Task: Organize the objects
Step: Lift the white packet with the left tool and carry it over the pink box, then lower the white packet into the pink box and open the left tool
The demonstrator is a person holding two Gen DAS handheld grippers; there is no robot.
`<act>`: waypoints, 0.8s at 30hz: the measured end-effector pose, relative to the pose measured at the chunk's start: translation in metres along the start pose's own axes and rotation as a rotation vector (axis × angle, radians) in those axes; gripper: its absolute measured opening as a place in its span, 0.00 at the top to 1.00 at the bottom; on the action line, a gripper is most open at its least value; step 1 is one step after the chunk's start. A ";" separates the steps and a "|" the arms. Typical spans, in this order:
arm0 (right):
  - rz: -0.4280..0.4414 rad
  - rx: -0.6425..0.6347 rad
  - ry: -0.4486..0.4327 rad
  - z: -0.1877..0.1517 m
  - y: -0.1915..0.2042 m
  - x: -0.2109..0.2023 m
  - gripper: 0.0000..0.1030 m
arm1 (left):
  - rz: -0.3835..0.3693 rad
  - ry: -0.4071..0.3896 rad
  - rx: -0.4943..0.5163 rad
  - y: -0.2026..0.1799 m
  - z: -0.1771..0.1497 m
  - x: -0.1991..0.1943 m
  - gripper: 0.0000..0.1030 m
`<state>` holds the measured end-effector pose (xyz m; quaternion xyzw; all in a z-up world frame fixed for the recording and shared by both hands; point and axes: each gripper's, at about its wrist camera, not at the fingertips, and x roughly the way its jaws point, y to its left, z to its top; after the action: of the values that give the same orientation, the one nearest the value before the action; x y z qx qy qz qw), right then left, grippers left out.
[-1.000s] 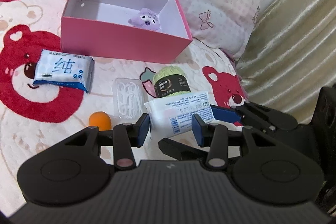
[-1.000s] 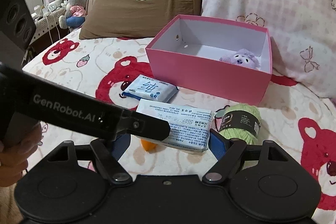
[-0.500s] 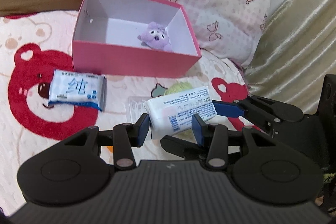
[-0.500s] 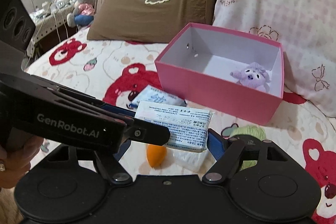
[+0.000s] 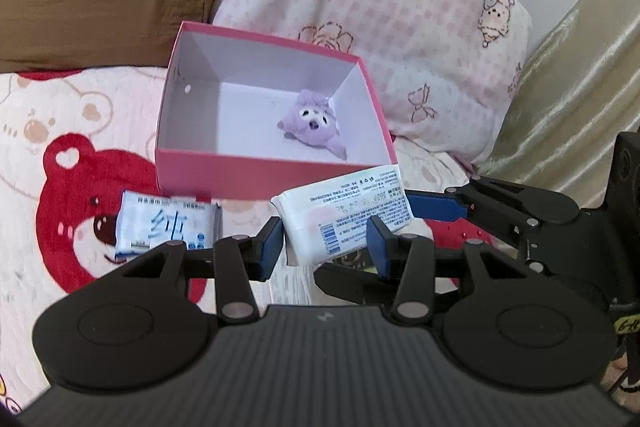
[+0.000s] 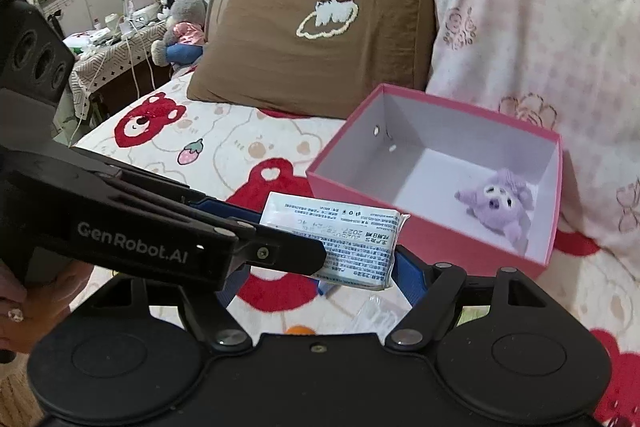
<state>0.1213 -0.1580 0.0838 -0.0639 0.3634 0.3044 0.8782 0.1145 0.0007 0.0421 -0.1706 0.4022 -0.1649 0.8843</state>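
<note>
— Nearest to us, what have they got hold of?

— A white tissue pack (image 5: 344,213), lifted clear of the bed. The left gripper (image 5: 323,243) has its jaws pinching the pack across its narrow width. The right gripper (image 6: 316,269) has its jaws spread wide along the pack's length, clamped on its two ends.

— How would it handle, you reckon?

— Light and soft, I'd say. The plastic wrap looks slick, and it dents under the pads. Holding it across the middle, or by both ends as now, seems the safest; one corner would let it sag.

— And further off?

— A blue tissue pack (image 5: 168,229) lies on the bear-print bedspread (image 5: 56,211), to the left. Beyond it is the pink box (image 5: 256,179), open, with a purple plush toy (image 5: 314,123) inside, towards its right end. Behind that, a brown pillow (image 6: 320,39) and a pink pillow (image 5: 380,15).
</note>
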 end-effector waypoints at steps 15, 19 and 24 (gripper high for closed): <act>0.058 0.054 0.012 0.043 -0.052 0.027 0.33 | 0.025 0.015 0.009 0.012 0.063 0.040 0.57; 0.078 0.086 0.055 0.054 -0.070 0.045 0.42 | 0.046 0.006 0.017 0.018 0.074 0.050 0.57; 0.088 0.077 0.062 0.065 -0.081 0.056 0.47 | 0.068 0.019 0.038 0.020 0.090 0.067 0.56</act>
<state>0.2382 -0.1747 0.0843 -0.0235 0.4044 0.3265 0.8540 0.2284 0.0055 0.0455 -0.1384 0.4130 -0.1440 0.8886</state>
